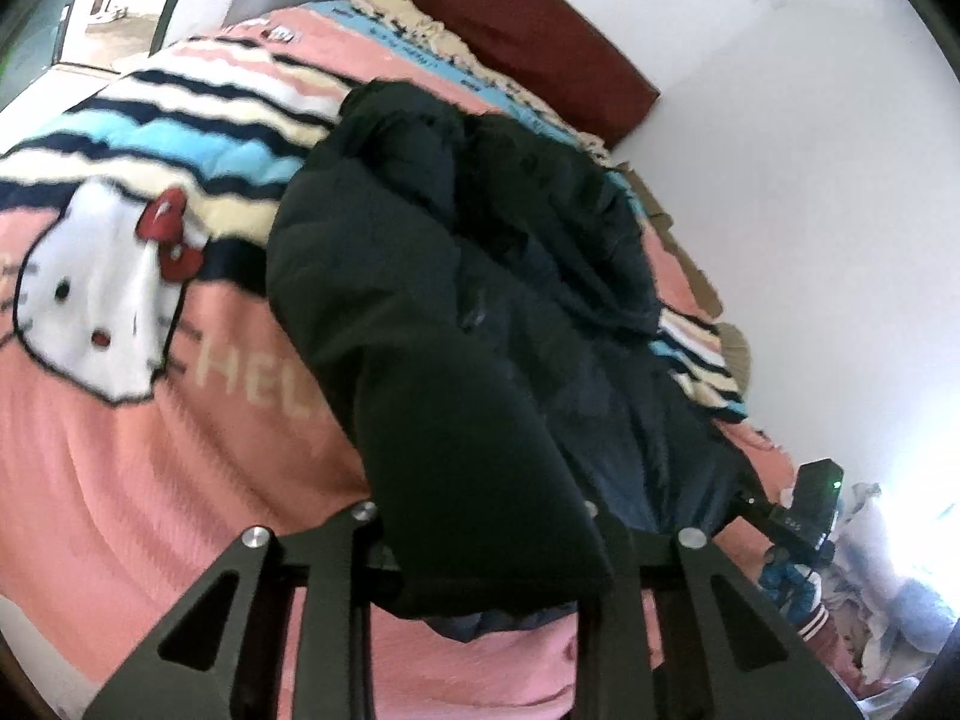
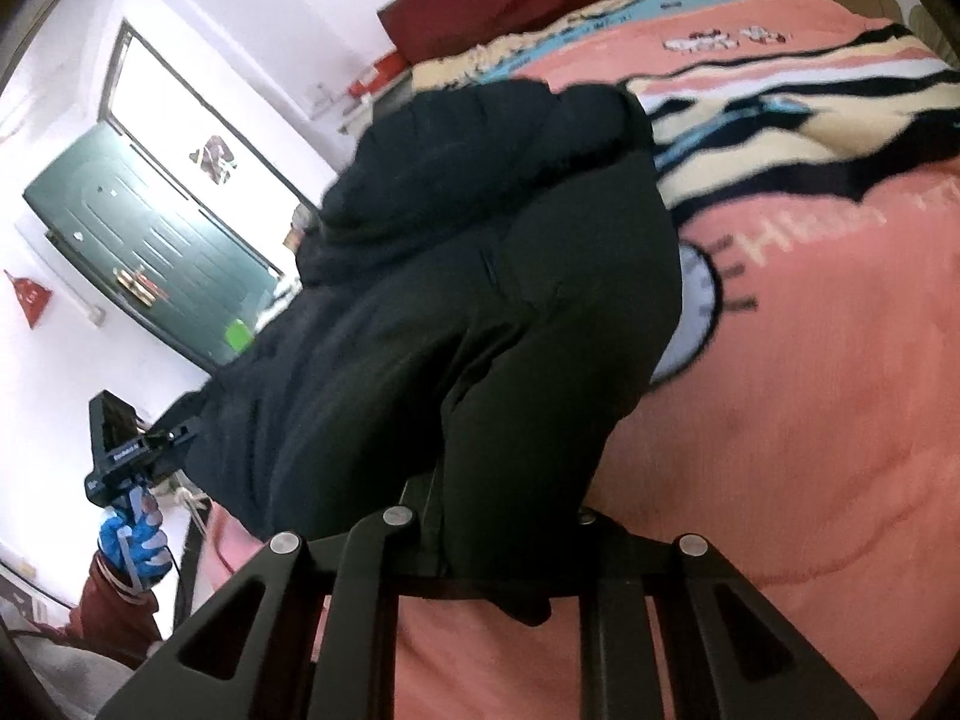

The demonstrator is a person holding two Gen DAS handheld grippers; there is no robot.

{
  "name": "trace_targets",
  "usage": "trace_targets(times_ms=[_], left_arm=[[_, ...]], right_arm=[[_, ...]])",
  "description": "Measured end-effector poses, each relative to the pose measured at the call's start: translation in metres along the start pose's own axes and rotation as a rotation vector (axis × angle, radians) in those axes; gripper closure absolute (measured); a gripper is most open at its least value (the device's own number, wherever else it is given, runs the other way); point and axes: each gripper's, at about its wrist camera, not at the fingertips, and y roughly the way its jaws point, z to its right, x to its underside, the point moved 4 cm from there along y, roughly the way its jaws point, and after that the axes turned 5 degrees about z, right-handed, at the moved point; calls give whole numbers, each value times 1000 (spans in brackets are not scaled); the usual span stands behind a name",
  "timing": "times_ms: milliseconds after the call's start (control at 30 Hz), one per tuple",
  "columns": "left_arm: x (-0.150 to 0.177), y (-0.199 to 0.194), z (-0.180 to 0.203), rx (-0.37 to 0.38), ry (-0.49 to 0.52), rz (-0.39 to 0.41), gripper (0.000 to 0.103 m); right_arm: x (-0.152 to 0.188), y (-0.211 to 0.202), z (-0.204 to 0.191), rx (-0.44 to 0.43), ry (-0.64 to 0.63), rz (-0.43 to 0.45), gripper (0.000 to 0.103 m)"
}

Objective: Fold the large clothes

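Left wrist view: my left gripper (image 1: 480, 546) is clamped on the near hem of the dark padded coat (image 1: 456, 276), which lies lengthwise on the pink blanket (image 1: 138, 450); the right gripper (image 1: 804, 510) shows at the far corner.
Right wrist view: my right gripper (image 2: 498, 546) is pinched tight on the other hem corner; the gloved hand (image 2: 135, 540) holds the left tool.
Step in hand: I judge both corners gripped and the hem raised.
Next move: carry the hem toward the collar, both hands level.
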Motion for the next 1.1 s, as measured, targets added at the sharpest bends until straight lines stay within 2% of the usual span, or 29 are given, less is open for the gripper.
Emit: trace_targets(times_ms=[300,367,467,700,900,1100], left_arm=[[-71,-23,34,97,-11,93,79],[-89,-23,41,105,1,105,79],[-118,-17,54,80,38,112,79],[-184,6,72,94,41,124,79],[-239,38,63,82,-29,130,79],[-285,89,48,14,-65,126,78]], right_arm=[[-65,-24,-21,-97,7,142,86],[-83,-26,-25,-117,12,167,86],[-112,-22,-26,-135,31,191,85],[-172,-2,-28,-155,63,218,85],[-212,15,-9,-196,188,261,84],[-257,52,-1,-110,227,290,84]])
